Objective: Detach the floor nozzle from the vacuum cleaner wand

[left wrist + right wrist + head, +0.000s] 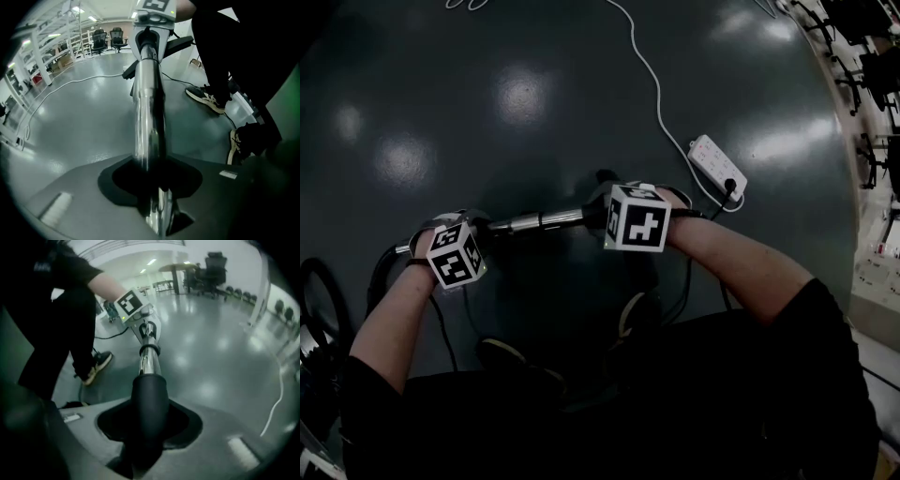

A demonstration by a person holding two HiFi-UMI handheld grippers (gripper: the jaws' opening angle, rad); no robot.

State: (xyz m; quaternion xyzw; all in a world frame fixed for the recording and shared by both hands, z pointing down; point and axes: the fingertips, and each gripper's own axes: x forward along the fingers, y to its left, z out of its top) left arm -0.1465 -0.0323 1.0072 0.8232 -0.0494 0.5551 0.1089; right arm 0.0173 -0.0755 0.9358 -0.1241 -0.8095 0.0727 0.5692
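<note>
A chrome vacuum wand [539, 221] lies level between my two grippers, above the dark floor. My left gripper [485, 228] is shut on the wand's bare metal tube [149, 117], which runs out of its jaws toward the right gripper. My right gripper [598, 214] is shut on the black neck of the floor nozzle [149, 399], where the chrome tube [147, 363] enters it. A dark piece of the nozzle [607, 177] pokes out just beyond the right gripper. The nozzle head is mostly hidden behind that gripper and its marker cube.
A white power strip [718, 168] with a white cable [649, 75] lies on the floor to the far right. The person's shoes [637, 314] stand right under the wand. Black hose loops [319, 309] lie at the left edge. Office chairs [105, 40] stand far off.
</note>
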